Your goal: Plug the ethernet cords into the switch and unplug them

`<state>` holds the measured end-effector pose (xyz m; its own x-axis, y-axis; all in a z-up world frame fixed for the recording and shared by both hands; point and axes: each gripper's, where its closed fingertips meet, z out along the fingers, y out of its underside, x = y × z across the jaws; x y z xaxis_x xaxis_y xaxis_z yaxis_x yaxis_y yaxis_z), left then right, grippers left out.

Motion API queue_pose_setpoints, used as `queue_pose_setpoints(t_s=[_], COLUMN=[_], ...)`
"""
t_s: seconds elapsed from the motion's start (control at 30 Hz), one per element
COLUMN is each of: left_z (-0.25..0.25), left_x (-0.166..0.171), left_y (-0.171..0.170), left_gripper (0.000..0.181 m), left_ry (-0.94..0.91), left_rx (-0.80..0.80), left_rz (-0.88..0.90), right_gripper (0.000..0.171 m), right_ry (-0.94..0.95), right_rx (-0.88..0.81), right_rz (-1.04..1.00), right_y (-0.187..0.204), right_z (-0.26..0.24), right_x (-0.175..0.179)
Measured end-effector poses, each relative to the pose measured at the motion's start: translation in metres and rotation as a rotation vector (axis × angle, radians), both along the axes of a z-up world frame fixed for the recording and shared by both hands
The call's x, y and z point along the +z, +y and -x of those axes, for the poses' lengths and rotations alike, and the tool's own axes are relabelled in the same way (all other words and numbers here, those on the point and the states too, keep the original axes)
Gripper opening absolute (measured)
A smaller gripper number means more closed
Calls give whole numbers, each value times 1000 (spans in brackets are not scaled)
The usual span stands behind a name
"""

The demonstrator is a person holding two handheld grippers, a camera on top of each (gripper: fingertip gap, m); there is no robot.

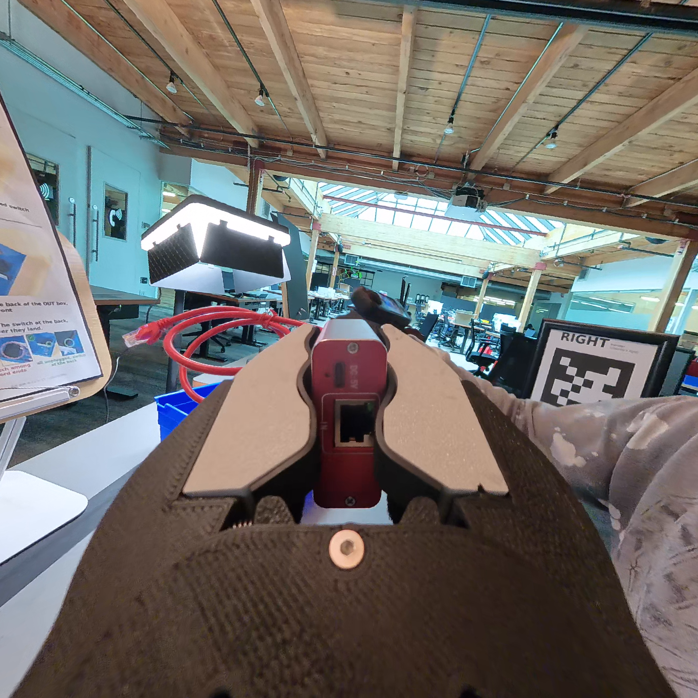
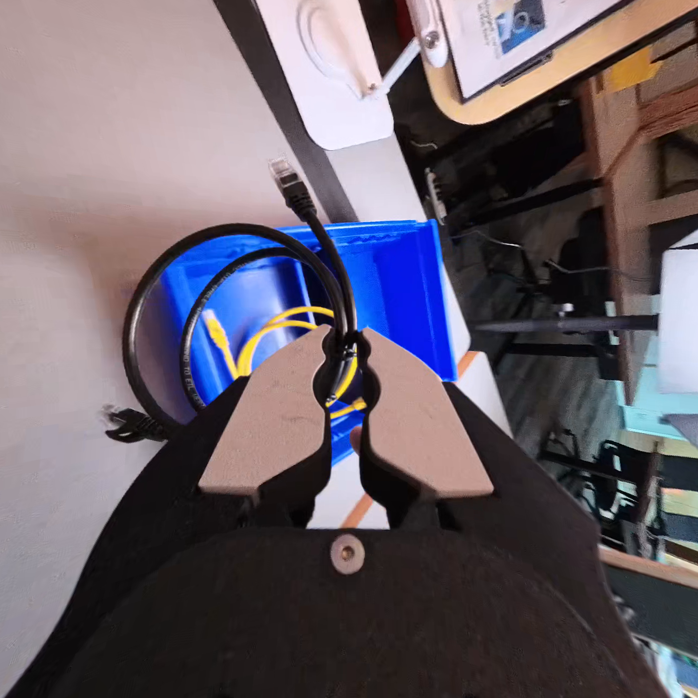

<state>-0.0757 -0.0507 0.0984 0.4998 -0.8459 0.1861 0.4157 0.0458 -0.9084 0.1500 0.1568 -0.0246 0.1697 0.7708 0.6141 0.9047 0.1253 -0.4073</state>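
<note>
Red cable loops fill the left of the left wrist view: a red ethernet cord (image 1: 211,332), coiled and tied, hangs in the air beyond the left gripper (image 1: 348,334), its clear plug (image 1: 133,337) pointing left toward a printed sheet on a stand (image 1: 41,302). Below the coil sits the corner of a blue bin (image 1: 177,409) on a white table (image 1: 94,445). At centre, the left gripper's grey fingers (image 1: 264,408) are clamped on a red metal switch (image 1: 349,415), held lengthwise between them with its end face toward the camera; one open network port (image 1: 355,423) shows there with no cord in it. Beyond the switch a dark object, blurred, sits just past the fingertips, and a grey sleeve (image 1: 604,453) reaches in from the right in front of a framed marker card (image 1: 593,366). In the right wrist view, a black ethernet cord (image 2: 158,302) curls in a coil at the left, one plug (image 2: 132,423) low beside the gripper body and the other plug (image 2: 289,181) sticking up past the bin. The right gripper (image 2: 345,336) pinches that bundled coil at its fingertips, closed tight around it. Under it, inside the blue bin, lies a yellow ethernet cord (image 2: 257,340).
</note>
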Motion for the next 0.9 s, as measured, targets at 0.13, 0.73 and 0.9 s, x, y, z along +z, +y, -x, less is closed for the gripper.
queue_pose_setpoints(t_s=[0.13, 0.73, 0.9], left_z=[3, -4, -18], left_x=[3, 4, 4], left_y=[-2, -2, -8], left_gripper=[29, 30, 29], left_ry=[-6, -74, -77], left_rx=[0, -2, -25], left_rz=[-8, -55, -107], right_gripper=[10, 27, 29], right_ry=[-89, 909, 1217], right_rx=[-10, 572, 710], right_rz=[-55, 506, 583], right_y=[50, -153, -207], right_z=[-16, 141, 184], right_x=[-21, 41, 84])
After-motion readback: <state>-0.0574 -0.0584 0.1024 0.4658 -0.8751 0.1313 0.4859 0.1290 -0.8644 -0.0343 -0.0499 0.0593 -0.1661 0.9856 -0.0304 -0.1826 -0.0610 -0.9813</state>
